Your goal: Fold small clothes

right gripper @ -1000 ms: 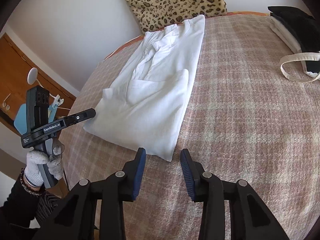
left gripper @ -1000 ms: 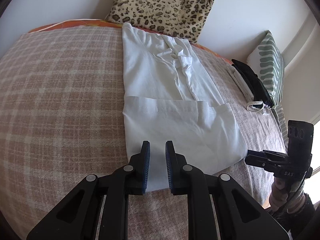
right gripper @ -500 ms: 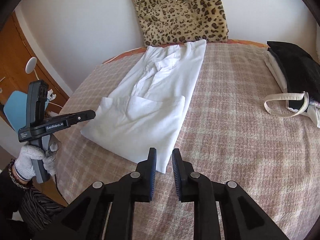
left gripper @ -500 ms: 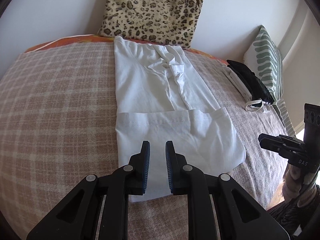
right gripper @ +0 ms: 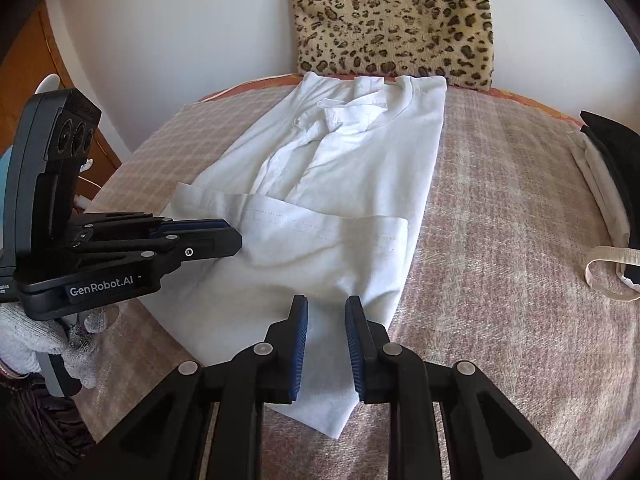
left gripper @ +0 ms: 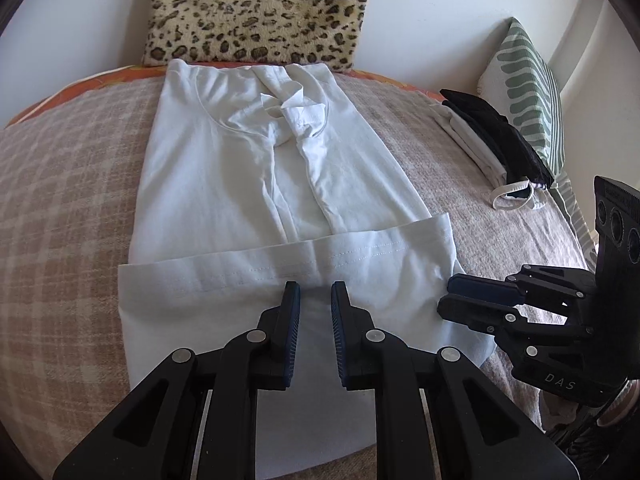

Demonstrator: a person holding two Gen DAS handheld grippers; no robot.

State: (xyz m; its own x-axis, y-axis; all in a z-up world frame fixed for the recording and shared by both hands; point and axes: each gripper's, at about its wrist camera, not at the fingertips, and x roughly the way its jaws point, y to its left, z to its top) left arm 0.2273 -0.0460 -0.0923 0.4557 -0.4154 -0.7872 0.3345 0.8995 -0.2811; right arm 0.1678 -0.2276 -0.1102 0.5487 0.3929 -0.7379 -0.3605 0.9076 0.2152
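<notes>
A white shirt (left gripper: pixel 248 184) (right gripper: pixel 360 168) lies lengthwise on the plaid blanket (left gripper: pixel 68 184), its sides folded in and its bottom band (left gripper: pixel 320 264) turned up over the body. My left gripper (left gripper: pixel 315 286) (right gripper: pixel 236 240) hovers over the near middle of that band, its jaws a narrow gap apart with nothing between them. My right gripper (right gripper: pixel 326 300) (left gripper: pixel 446 296) hangs over the shirt's near right part. Its jaws are closing, and no cloth is pinched between them.
A leopard-print cushion (left gripper: pixel 256 8) (right gripper: pixel 396 20) leans on the wall behind the shirt. Folded black and white clothes (left gripper: pixel 492 136) (right gripper: pixel 612 168) are stacked at the right by a green-patterned pillow (left gripper: pixel 528 80). A gloved hand (right gripper: pixel 24 340) holds the left gripper; wooden furniture (right gripper: pixel 52 60) stands beyond the bed's left edge.
Both grippers have moved in over the shirt's near end. The right gripper's jaws have narrowed and it has swung in beside the shirt's right edge. The shirt has not moved.
</notes>
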